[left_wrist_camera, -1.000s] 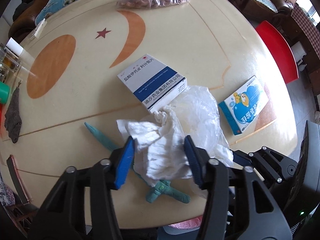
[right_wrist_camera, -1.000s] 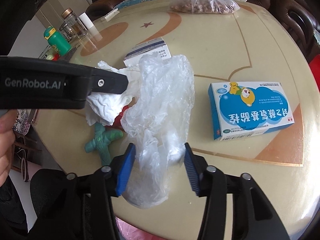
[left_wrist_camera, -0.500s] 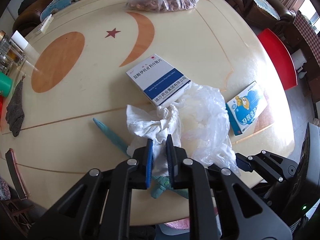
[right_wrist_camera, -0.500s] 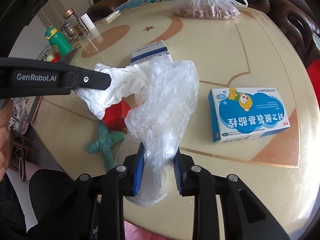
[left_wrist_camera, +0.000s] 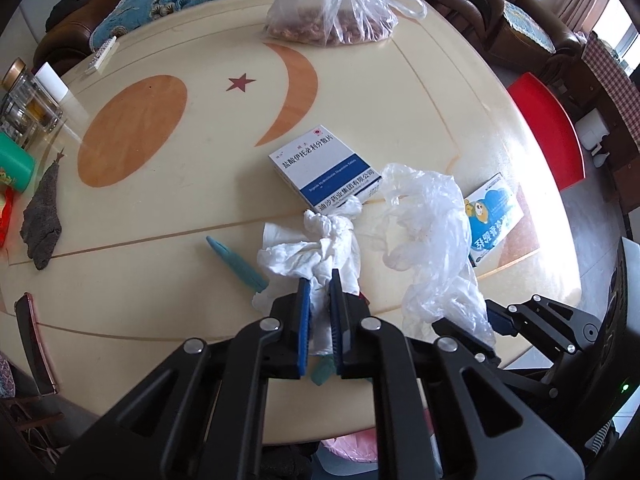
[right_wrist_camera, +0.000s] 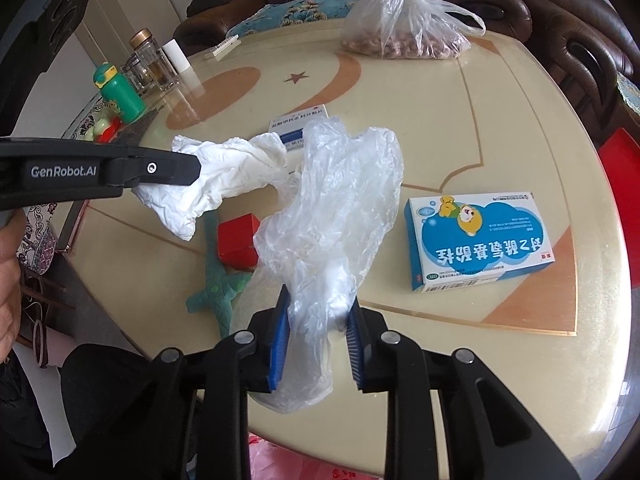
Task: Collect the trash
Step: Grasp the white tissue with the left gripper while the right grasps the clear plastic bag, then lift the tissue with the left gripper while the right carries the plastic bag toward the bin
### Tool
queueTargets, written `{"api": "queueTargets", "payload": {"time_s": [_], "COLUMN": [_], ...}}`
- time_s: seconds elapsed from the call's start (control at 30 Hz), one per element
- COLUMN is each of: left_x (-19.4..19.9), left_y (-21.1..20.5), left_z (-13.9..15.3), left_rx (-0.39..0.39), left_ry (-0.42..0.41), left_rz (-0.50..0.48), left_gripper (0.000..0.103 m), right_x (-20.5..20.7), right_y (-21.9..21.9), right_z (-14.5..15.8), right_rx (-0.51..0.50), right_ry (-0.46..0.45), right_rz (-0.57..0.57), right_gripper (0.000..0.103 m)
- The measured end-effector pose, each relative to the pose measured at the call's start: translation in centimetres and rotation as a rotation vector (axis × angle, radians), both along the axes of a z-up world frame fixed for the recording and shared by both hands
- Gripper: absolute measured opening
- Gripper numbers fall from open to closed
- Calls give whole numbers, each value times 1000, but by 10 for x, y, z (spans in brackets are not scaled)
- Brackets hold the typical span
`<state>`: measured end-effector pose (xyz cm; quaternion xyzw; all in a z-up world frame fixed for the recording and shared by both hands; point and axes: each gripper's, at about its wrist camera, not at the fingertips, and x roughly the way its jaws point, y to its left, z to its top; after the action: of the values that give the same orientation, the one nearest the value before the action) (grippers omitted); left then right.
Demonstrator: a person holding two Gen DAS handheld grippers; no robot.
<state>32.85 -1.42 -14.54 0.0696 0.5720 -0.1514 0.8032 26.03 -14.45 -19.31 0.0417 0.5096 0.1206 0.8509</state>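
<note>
Left tool (left_wrist_camera: 319,296) clamped on crumpled tissue (left_wrist_camera: 310,246), right tool (right_wrist_camera: 316,320) pinching clear plastic bag (right_wrist_camera: 332,208), both jaws nearly closed

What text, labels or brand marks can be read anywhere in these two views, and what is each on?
"GenRobot.AI": on the side of the left gripper.
"盐酸伊托必利分散片": on the white and blue medicine box; its blue-band print is too small to read reliably.
"对乙酰氨基酚栓": upside down on the blue cartoon box; its fine print and barcode digits are unreadable.
Nothing else is legible.
</note>
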Motion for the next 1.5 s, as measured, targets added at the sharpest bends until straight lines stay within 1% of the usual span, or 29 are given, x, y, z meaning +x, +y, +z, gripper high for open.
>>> {"api": "queueTargets", "payload": {"time_s": [0.27, 0.57, 0.77, 1.03, 1.27, 1.5], "left_x": [-13, -39, -63, -104, -133, -162], "left_y": [5, 8, 11, 7, 4, 1], "left_z": [16, 41, 55, 73, 84, 89], "left_rx": [-4, -16, -21, -28, -28, -23], "left_ry": [-44, -94, -121, -162, -190, -209], "left_rz": [-8, -28, -38, -80, -105, -128], "left_gripper": [10, 10, 10, 10, 10, 10], "right_x": [-8, -25, -44, -75, -103, -131], "right_y": [0, 2, 1, -2, -5, -5], "right_z": [18, 44, 65, 94, 111, 122], "right_rx": [-16, -32, -46, -63, -68, -86], "right_ry": [-35, -74, -105, -151, -172, -188], "right_rz": [-10, -20, -30, -39, -53, -52], "right_gripper": [25, 25, 25, 25, 25, 25]}}
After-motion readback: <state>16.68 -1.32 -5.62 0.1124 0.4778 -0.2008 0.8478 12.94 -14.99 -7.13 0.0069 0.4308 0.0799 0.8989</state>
